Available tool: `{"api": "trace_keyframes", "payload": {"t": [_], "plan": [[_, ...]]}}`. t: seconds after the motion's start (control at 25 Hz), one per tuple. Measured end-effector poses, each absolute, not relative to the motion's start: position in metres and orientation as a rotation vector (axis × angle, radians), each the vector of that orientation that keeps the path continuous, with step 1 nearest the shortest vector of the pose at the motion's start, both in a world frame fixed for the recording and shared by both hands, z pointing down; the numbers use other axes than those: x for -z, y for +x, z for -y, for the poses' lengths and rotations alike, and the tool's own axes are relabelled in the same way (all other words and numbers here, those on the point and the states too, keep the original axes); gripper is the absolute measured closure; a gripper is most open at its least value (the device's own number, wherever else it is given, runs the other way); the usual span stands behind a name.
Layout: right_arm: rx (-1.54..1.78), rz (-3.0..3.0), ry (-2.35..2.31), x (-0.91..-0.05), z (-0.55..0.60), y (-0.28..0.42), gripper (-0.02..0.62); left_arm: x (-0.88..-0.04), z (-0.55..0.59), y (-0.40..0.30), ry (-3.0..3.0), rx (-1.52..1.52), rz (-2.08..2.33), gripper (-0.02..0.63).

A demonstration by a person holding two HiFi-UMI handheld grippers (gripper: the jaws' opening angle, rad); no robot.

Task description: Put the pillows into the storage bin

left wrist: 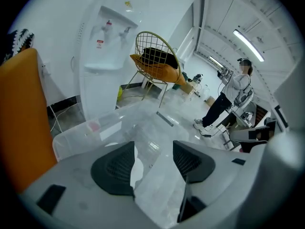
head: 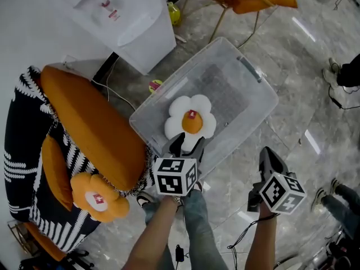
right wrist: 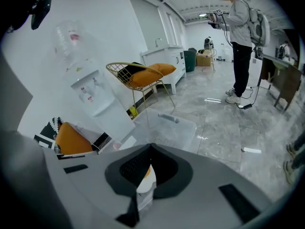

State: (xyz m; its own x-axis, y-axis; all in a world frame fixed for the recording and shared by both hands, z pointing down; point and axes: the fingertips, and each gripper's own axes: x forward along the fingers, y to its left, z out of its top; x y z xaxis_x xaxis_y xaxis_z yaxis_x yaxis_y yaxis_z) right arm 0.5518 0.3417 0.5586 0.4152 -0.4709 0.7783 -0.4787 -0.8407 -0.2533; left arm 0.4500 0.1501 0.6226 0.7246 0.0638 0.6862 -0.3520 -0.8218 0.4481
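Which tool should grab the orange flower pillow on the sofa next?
Left. The left tool is open and nearer the orange flower pillow on the sofa; the right tool is shut and farther away.

The head view looks steeply down on the floor from above, with the bin [head: 247, 89] at centre and the left tool [head: 187, 141] and right tool [head: 270, 157] near the bottom edge. The left gripper view rides close behind the left tool [left wrist: 153, 147], low over the bin [left wrist: 81, 137], facing the dispenser [left wrist: 107, 51] and chair [left wrist: 152, 56]. The right gripper view looks along the right tool [right wrist: 151, 149] from farther back, facing much the same way. All three views share the bin [right wrist: 171, 125], dispenser [right wrist: 90, 94] and chair [right wrist: 138, 75].
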Motion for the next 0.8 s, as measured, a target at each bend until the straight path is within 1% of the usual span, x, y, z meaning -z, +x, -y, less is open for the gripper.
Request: {"api": "trace_keyframes", "payload": {"t": [0.2, 0.52, 0.8], "plan": [[-1.445, 0.915, 2.619, -0.557, -0.328, 0.54, 0.594, -0.615, -0.147, 0.439, 2.367, -0.964, 0.205, 0.374], [-1.408, 0.975, 2.603, -0.534, -0.301, 0.513, 0.594, -0.574, -0.141, 0.418, 2.394, -0.901, 0.2, 0.374], [-1.357, 1.068, 2.575, -0.502, -0.262, 0.458, 0.594, -0.529, -0.121, 0.359, 2.398, -0.82, 0.258, 0.374]]}}
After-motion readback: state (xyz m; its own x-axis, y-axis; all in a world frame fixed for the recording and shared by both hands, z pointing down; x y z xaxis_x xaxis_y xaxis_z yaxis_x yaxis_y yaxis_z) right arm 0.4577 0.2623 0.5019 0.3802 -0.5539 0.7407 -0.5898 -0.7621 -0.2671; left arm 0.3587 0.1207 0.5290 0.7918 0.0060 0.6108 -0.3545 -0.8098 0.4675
